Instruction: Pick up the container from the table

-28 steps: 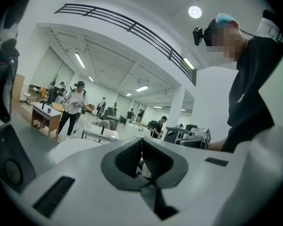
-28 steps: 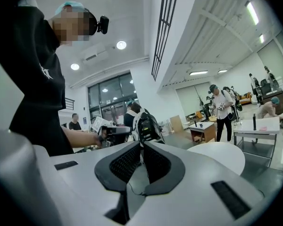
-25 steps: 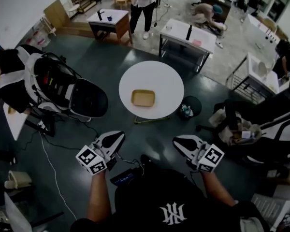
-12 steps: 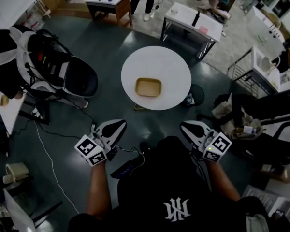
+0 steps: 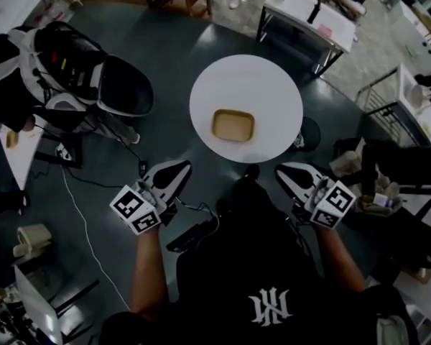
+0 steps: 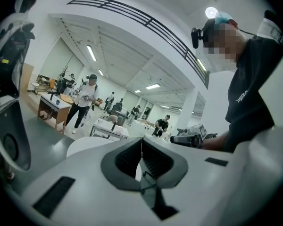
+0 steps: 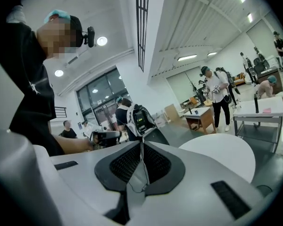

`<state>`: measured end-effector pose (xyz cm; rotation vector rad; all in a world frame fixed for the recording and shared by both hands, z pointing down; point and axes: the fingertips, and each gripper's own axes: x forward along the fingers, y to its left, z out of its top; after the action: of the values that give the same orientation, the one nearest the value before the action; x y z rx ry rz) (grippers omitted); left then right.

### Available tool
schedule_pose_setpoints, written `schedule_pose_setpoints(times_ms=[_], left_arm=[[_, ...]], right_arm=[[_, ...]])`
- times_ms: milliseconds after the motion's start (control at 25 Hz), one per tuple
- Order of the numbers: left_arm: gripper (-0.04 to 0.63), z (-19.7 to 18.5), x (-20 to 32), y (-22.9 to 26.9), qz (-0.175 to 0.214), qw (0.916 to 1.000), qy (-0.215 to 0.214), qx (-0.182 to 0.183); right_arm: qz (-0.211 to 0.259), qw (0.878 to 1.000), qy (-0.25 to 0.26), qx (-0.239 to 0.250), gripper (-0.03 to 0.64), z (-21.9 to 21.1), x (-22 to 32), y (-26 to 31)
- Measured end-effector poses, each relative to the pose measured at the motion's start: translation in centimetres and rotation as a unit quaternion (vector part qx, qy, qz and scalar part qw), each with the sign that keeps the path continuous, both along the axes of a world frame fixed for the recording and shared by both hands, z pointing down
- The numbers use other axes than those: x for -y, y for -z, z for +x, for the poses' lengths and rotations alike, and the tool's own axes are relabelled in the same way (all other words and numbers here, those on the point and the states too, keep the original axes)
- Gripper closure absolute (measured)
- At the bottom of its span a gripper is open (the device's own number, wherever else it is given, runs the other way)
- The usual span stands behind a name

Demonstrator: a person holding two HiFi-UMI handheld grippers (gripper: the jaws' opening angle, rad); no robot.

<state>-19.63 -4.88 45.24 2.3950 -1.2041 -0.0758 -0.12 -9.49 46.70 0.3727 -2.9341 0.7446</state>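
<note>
A round white table (image 5: 246,85) stands on the dark floor at twelve o'clock from the person. The left gripper (image 5: 178,167) hovers off the table's rim at about seven o'clock, its jaws pressed together with nothing between them. The right gripper (image 5: 284,169) hangs at about five o'clock, likewise closed and empty. The shallow tan container (image 5: 233,125) lies on the table, just toward six o'clock from its centre, well apart from both grippers.
</note>
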Motion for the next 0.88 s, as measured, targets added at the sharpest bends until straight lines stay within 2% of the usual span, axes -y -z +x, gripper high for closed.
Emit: schedule_pose_setpoints(times_ms=[360, 560, 760, 880], left_arm=[[0.591, -2.4, 7.9, 0.2, -0.026, 0.9988, 0.042, 0.005], [0.591, -2.1, 11.9, 0.2, -0.033, 0.9979, 0.048, 0.027], [0.591, -2.9, 15.3, -1.1, -0.063, 0.9956, 0.06, 0.033], [0.591, -3.0, 16.6, -2.4, -0.088, 0.9939, 0.05, 0.045]], right_arm=[[-0.022, 1.0, 0.013, 0.011, 0.571, -1.6, 9.5, -1.5], [-0.029, 0.999, 0.02, 0.016, 0.569, -1.5, 13.3, -2.5], [-0.044, 0.999, 0.022, 0.008, 0.569, -2.6, 16.2, -4.1], [-0.057, 0.998, 0.018, 0.008, 0.569, -3.3, 16.7, -5.4]])
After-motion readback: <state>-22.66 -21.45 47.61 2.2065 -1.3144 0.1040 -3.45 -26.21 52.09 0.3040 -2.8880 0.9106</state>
